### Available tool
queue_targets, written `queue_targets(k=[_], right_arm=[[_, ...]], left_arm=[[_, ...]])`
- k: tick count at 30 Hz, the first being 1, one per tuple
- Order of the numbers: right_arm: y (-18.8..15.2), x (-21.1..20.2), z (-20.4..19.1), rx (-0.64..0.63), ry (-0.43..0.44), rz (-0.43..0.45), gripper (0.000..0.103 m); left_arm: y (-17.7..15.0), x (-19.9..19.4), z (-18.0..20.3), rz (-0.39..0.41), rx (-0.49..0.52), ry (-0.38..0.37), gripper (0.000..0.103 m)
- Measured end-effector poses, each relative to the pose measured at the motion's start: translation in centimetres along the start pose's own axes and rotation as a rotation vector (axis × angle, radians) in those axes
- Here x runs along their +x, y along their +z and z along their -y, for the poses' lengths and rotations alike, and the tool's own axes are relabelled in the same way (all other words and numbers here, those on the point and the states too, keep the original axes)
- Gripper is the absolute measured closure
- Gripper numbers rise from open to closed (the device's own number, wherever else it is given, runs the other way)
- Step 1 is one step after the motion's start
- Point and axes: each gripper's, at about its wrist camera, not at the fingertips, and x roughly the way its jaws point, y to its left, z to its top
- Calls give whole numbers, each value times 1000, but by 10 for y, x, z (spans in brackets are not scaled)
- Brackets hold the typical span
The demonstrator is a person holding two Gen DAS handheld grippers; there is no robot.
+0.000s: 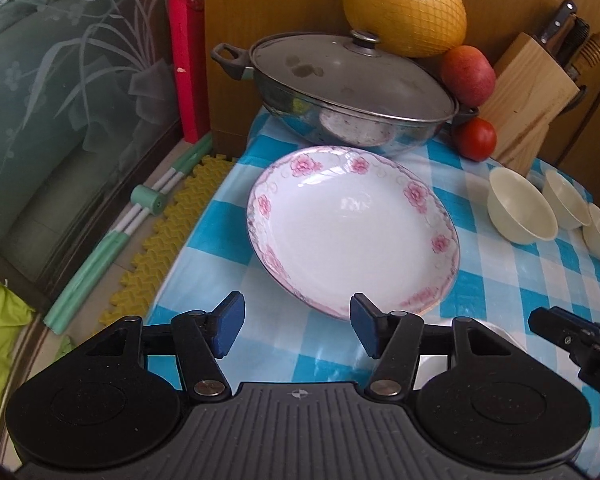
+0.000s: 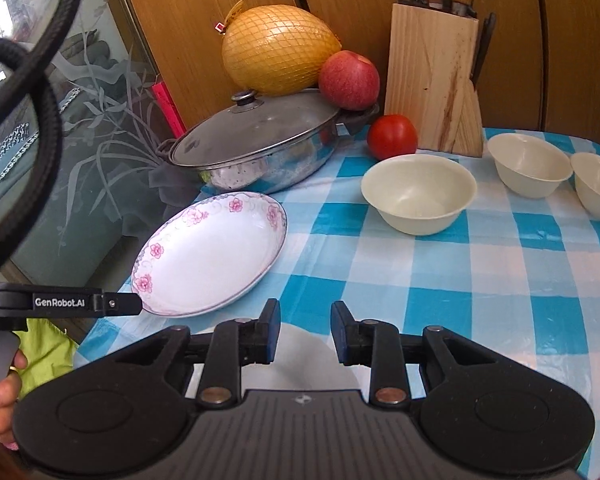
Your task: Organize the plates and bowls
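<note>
A white plate with pink flowers (image 1: 352,228) lies on the blue checked tablecloth (image 1: 260,344), just beyond my open, empty left gripper (image 1: 296,324). It also shows in the right wrist view (image 2: 212,256), to the left. Three cream bowls stand upright at the right: the nearest (image 2: 418,192), a second (image 2: 530,166), a third (image 2: 598,184); they also show in the left wrist view (image 1: 522,208). My right gripper (image 2: 305,330) is open over a second white plate (image 2: 300,360), mostly hidden beneath it.
A lidded steel pan (image 2: 256,144) stands behind the flowered plate, with a netted pomelo (image 2: 278,50), an apple (image 2: 350,80), a tomato (image 2: 392,136) and a wooden knife block (image 2: 432,80) at the back. The table's left edge drops to the floor (image 1: 172,224).
</note>
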Motion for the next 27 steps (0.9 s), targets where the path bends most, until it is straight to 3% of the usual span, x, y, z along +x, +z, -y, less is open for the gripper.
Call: queue_targets(k=[4,9,14,18,27], right_arm=[[16,25,-7,4,25,-26,75],[34,49,-13,-9,40,-36,74],[44,65,-7,17,32,-39,74],[47,75,-7,24,38,-56,74],[50,97,-8,26,20,-96,74]], left_arm=[[25,12,-13,8,-91,44,24],[33,30,-26,-1,-89,104,24],[35,41,-28,-45,-94,71,24],[35,46,-16,-42,-38,90,24],[35,60,-6,-80,-16,88,29]])
